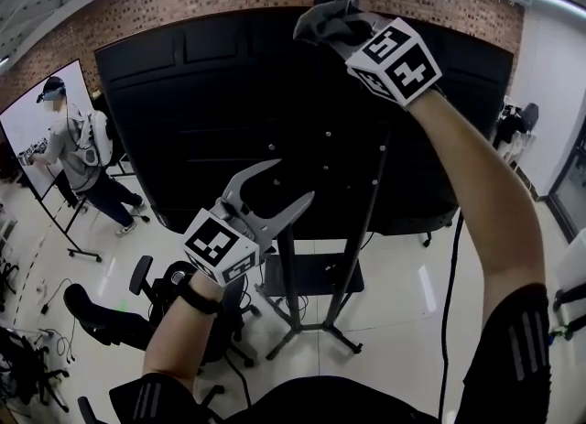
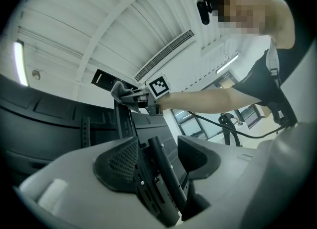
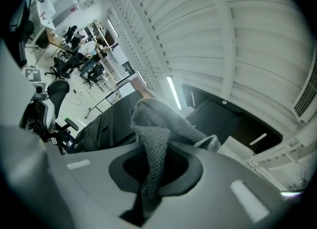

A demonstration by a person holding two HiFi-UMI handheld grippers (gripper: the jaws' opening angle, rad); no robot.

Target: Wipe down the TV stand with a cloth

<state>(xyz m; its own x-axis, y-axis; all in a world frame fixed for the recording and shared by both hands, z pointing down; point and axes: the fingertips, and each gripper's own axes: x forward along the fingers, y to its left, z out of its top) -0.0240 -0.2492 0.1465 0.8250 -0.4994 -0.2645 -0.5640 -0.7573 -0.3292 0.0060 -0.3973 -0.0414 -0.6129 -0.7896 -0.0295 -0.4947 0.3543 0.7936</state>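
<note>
Right gripper (image 1: 337, 25): jaws clamped on the grey cloth (image 3: 151, 146), raised at the top edge of the black TV back panel (image 1: 211, 111), with open ceiling room above. Left gripper (image 1: 291, 182): jaws wide apart, gripping nothing. The TV stand upright (image 2: 166, 171) lines up between them; contact cannot be told.

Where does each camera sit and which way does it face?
Head view: on the person's head, facing the back of the TV; forearms, left gripper, right gripper show.
Left gripper view: on that gripper, aimed up the stand post; open jaws show.
Right gripper view: on that gripper, aimed at the ceiling; jaws grip the cloth.
Shared: the first two show the right gripper.
</note>
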